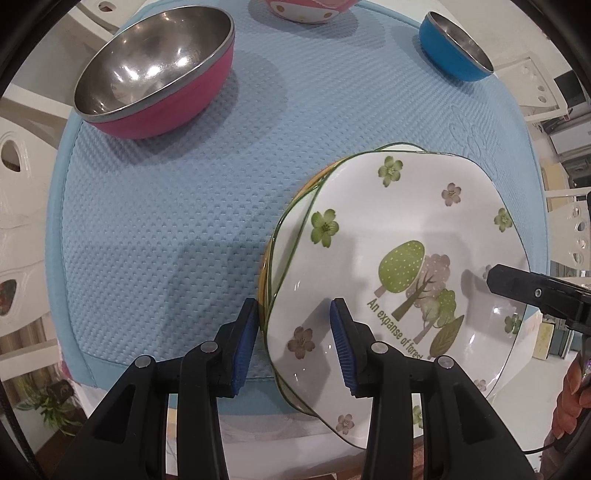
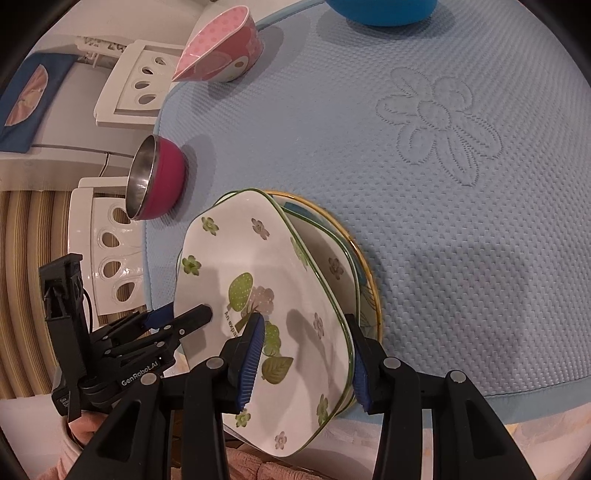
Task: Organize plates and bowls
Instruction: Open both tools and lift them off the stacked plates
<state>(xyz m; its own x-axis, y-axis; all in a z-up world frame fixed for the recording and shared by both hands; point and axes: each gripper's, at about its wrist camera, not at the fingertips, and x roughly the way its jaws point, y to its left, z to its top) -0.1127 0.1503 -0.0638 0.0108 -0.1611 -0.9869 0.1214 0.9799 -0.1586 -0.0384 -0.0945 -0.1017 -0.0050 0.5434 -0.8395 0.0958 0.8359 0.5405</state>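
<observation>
A white squarish plate (image 1: 399, 206) (image 2: 236, 251) with flowers and trees tops a stack of plates. Under it show a green-rimmed plate (image 2: 332, 258) and a yellow-rimmed plate (image 2: 364, 254). The top plate juts past the near table edge. My left gripper (image 1: 294, 304) (image 2: 188, 312) points down and straddles the stack's left rim. Its inner pad is over the top plate and a thin gap shows at its outer pad. My right gripper (image 2: 304, 319) is shut on the top plate's opposite rim, and one of its fingers (image 1: 517, 286) shows in the left wrist view.
The stack lies on a blue quilted mat (image 1: 166, 221) (image 2: 443, 258). On it also stand a magenta steel-lined bowl (image 1: 155, 74) (image 2: 159, 177), a blue steel-lined bowl (image 1: 454, 48) (image 2: 380, 11) and a pink cartoon bowl (image 1: 306, 11) (image 2: 221, 48). White chairs (image 2: 107, 258) ring the table.
</observation>
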